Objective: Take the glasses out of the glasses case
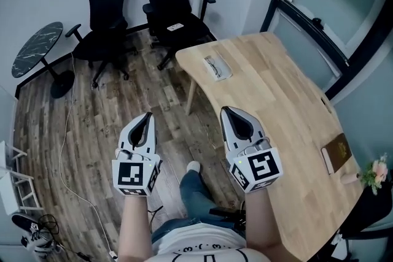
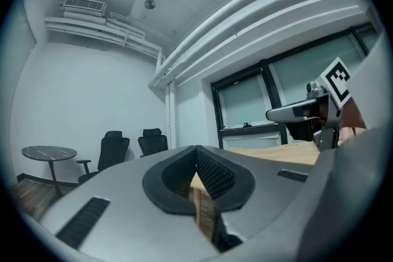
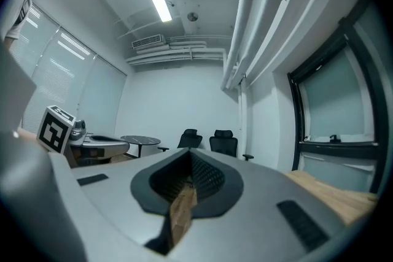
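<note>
The glasses case [image 1: 217, 67] is a pale oblong near the far end of the wooden table [image 1: 288, 113]. A thin dark outline like glasses shows on it; too small to tell whether it is open. My left gripper [image 1: 147, 115] hangs over the floor, left of the table, jaws together and empty. My right gripper [image 1: 225, 110] is at the table's near left edge, also shut and empty, well short of the case. In the left gripper view the left gripper [image 2: 197, 150] has its tips meeting. The right gripper [image 3: 189, 151] shows the same in the right gripper view.
Two black office chairs [image 1: 169, 6] and a round dark table [image 1: 37, 49] stand at the far wall. A brown booklet [image 1: 336, 154] and some flowers [image 1: 376, 172] sit at the table's right edge. A cable [image 1: 64, 150] trails across the wood floor. Dark window frames [image 1: 319, 21] border the right.
</note>
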Tool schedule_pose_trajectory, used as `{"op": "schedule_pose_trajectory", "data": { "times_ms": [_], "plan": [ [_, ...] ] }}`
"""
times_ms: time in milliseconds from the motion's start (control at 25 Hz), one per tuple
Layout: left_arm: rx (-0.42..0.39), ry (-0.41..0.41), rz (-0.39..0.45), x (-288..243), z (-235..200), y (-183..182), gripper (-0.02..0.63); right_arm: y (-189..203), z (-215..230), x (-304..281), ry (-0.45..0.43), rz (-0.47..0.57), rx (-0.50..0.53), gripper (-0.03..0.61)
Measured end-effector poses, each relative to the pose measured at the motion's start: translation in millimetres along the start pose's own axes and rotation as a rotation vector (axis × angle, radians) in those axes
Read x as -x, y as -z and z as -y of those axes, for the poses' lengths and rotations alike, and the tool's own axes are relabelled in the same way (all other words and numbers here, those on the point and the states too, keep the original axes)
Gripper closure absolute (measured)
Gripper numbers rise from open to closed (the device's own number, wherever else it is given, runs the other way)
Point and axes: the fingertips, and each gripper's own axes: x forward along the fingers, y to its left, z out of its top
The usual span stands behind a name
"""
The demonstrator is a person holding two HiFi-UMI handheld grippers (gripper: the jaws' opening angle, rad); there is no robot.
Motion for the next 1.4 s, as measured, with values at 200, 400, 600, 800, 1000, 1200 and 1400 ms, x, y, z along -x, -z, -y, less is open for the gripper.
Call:
{"op": "schedule_pose_trajectory", "data": {
  "times_ms": [200, 400, 600, 800, 1000, 1200, 1400],
  "plan": [
    [0.003, 0.022, -0.007, -104.7, -33.2, 1.0, 0.598, -1.0, 52.6, -89.8, -0.002, -0.002, 0.001, 0.568],
    [0.015, 0.064, -0.021, -202.7, -53.1, 0.0, 0.598, 5.1, 111.4, -165.8, 0.041, -0.037, -0.012, 0.568],
    [0.020, 0.115, -0.047, -271.5, -59.5, 10.0, 0.598, 20.8, 153.7, -205.7, 0.079, -0.054, -0.075, 0.568],
    [0.024, 0.172, -0.054, -320.3, -63.6, 18.5, 0.598, 36.0, 187.1, -225.2, 0.158, -0.089, -0.124, 0.566],
    [0.025, 0.252, -0.074, -370.5, -71.4, 32.5, 0.598, 58.8, 213.4, -247.1, 0.236, -0.149, -0.148, 0.411],
    [0.016, 0.350, -0.081, -426.8, -79.7, 38.5, 0.598, 86.1, 235.4, -281.5, 0.317, -0.249, -0.121, 0.434],
    [0.024, 0.433, -0.110, -469.3, -87.4, 52.8, 0.598, 131.9, 242.1, -312.9, 0.321, -0.431, -0.095, 0.447]
  ]
}}
